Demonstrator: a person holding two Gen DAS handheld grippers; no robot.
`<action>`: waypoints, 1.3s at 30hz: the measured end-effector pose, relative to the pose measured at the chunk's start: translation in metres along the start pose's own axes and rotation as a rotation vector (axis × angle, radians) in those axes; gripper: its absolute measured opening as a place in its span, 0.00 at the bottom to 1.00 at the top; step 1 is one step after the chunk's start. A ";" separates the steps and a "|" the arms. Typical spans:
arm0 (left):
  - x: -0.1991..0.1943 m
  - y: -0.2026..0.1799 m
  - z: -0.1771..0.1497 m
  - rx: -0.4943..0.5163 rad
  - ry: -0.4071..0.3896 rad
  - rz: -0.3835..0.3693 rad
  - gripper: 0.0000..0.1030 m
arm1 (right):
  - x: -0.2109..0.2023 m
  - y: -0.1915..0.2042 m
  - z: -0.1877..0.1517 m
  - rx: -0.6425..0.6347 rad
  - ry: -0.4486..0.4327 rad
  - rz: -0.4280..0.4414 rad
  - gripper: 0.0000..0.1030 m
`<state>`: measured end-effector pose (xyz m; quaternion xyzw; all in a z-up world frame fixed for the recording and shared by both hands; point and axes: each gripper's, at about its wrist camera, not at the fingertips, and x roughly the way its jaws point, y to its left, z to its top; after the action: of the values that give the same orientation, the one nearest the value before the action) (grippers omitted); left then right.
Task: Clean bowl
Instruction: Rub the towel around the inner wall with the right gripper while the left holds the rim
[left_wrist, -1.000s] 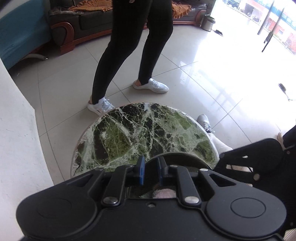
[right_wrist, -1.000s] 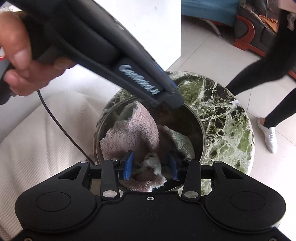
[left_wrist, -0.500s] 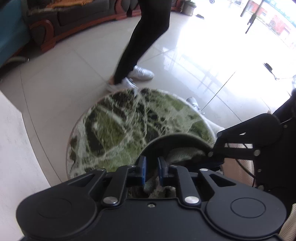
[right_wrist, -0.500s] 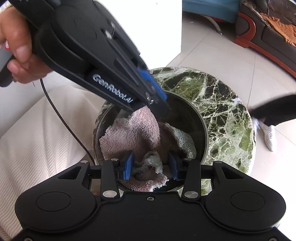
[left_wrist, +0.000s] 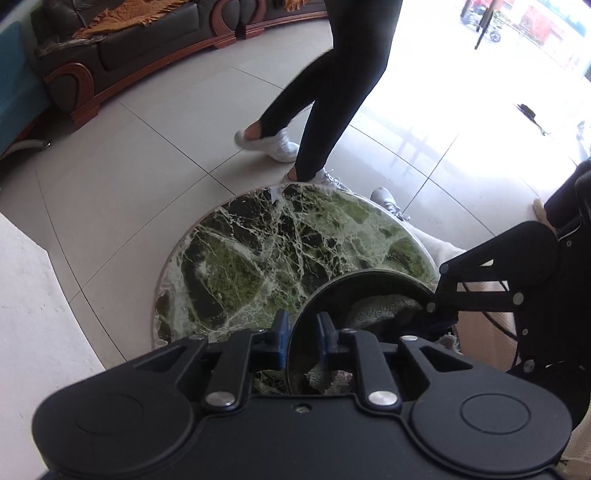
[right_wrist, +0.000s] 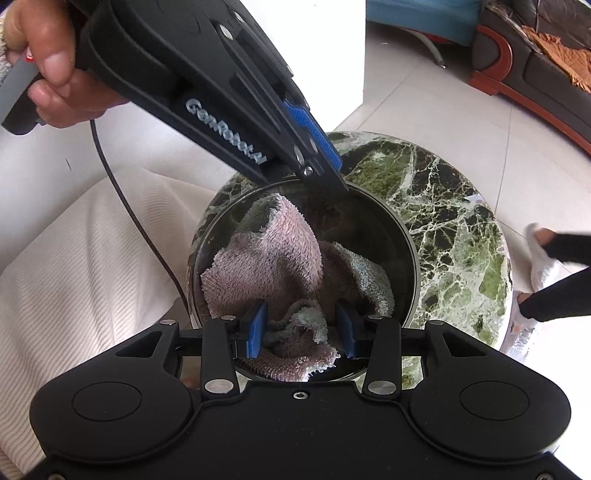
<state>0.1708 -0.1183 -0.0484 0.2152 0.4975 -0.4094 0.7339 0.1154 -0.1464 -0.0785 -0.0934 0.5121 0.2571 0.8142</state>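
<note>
Round green marble table (right_wrist: 454, 229), one | one dark bowl (right_wrist: 402, 236) at its near edge | one towel (right_wrist: 280, 258) inside | your left gripper (left_wrist: 300, 334) pinches the bowl's rim | your right gripper (right_wrist: 301, 326) clamps the towel; bowl's bottom hidden.

The left gripper (left_wrist: 302, 332) pinches the dark bowl (left_wrist: 369, 280) by its rim — one pad outside, one inside — on a round green marble table (left_wrist: 258, 258); a towel (left_wrist: 384, 308) lies inside.
</note>
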 end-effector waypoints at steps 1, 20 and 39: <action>0.002 0.001 0.001 0.007 0.009 0.002 0.15 | 0.000 0.000 0.000 0.000 0.001 0.001 0.39; 0.016 0.036 -0.051 -0.405 0.051 -0.100 0.10 | 0.003 -0.015 0.014 -0.099 -0.004 -0.095 0.20; 0.005 0.011 -0.071 -0.663 -0.016 0.040 0.15 | -0.008 -0.003 0.025 -0.199 -0.117 -0.065 0.51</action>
<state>0.1415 -0.0626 -0.0835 -0.0289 0.5937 -0.2123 0.7756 0.1337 -0.1407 -0.0607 -0.1753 0.4325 0.2851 0.8372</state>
